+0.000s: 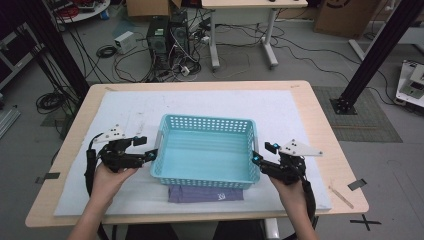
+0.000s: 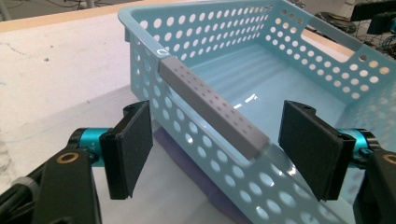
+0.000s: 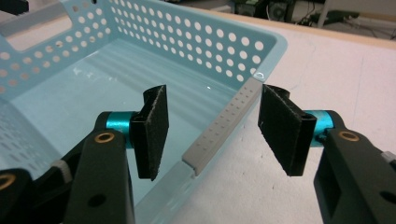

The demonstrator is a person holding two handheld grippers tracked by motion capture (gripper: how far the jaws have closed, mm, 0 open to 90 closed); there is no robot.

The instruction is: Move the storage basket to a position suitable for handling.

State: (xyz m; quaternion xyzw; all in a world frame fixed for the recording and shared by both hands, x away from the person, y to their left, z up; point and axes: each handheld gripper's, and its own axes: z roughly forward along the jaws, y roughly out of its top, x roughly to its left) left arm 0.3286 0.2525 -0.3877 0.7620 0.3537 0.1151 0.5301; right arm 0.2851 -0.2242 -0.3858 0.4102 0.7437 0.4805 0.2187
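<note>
Under the basket, the high view shows purple cloth

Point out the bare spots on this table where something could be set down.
Free: the white mat behind the basket, and its far left and right strips. Inside the basket is bare too. Crowded: both basket ends, where the left gripper and right gripper sit; purple cloth in front.

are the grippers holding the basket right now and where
No. Left gripper and right gripper each straddle a grey handle of the basket, pads apart from it.
</note>
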